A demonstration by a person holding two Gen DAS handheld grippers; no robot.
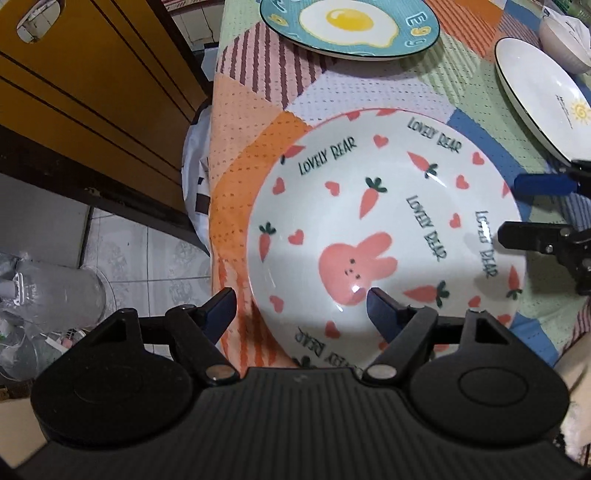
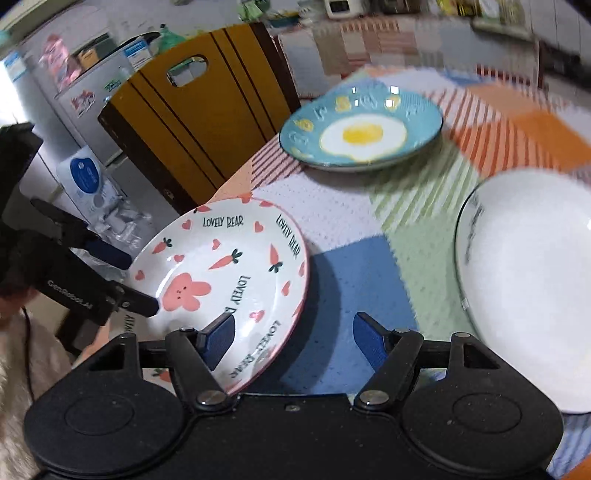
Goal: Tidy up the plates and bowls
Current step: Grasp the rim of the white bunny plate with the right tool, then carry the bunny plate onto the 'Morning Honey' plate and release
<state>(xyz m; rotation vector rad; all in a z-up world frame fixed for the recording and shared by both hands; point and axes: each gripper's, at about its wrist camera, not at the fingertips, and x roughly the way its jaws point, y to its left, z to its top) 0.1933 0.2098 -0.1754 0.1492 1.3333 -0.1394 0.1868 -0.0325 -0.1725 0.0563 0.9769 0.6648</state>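
Plates (image 1: 384, 229) rest on patchwork tablecloth (image 1: 258, 122) beside yellow chair (image 1: 92, 92).

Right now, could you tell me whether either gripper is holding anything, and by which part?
Nothing is held. The left gripper and right gripper each straddle the rim of the rabbit plate, jaws open, pads not pressing.

- "LOVELY BEAR", black letters, repeated around rabbit-and-carrot plate (image 1: 384, 221).
- "GenRobot.AI", small white lettering, on black left gripper (image 2: 142, 284).
- Letters on blue egg plate (image 1: 349, 27): unclear.
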